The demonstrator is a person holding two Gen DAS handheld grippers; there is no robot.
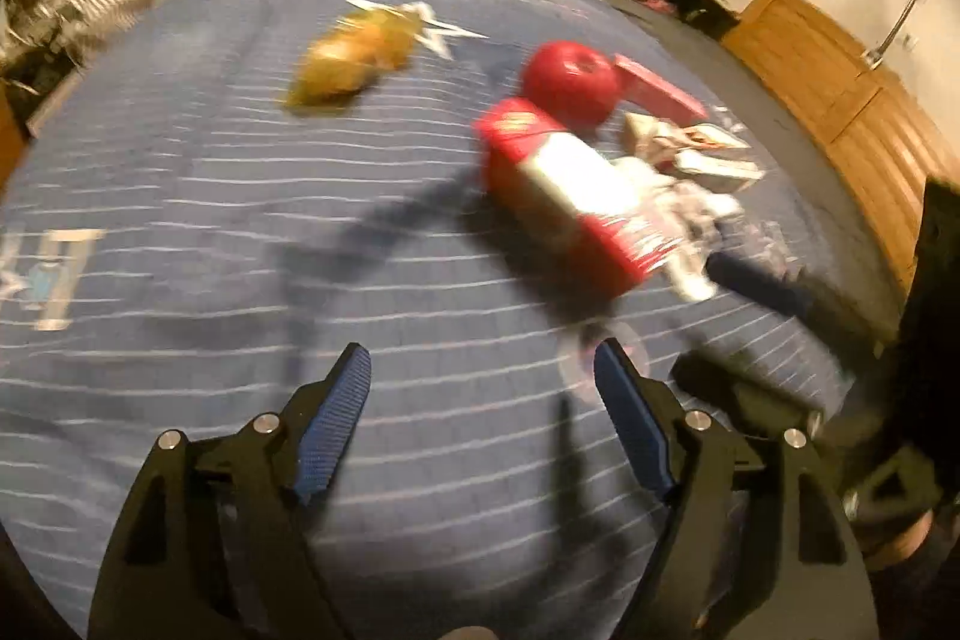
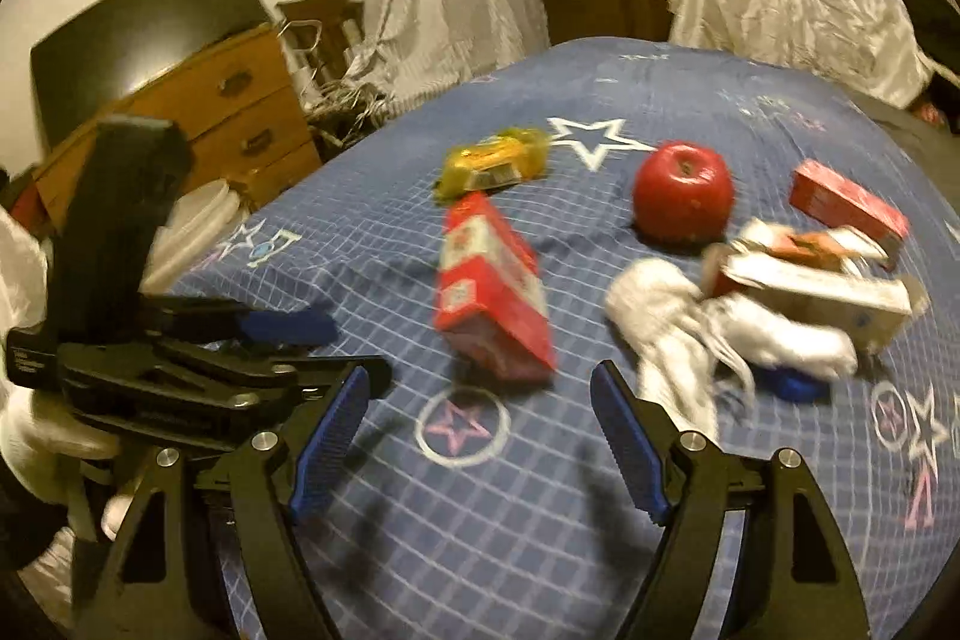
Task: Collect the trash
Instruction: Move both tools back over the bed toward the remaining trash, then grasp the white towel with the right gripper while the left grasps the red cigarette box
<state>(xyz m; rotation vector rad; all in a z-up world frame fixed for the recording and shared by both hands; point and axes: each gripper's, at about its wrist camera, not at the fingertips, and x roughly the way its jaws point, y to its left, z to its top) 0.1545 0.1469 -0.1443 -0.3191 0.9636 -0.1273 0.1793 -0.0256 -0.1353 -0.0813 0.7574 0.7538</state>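
Blurred red carton [image 1: 558, 196], crumpled wrappers [image 2: 708, 334] (indistinct), blue bedspread [image 2: 540, 520]

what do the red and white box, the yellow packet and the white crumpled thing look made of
Red and white box: likely printed cardboard, with flat faces and sharp folded edges. Yellow packet: probably thin plastic film, glossy with highlights. White crumpled thing: soft tissue or paper, matte and bunched; blur leaves it open.
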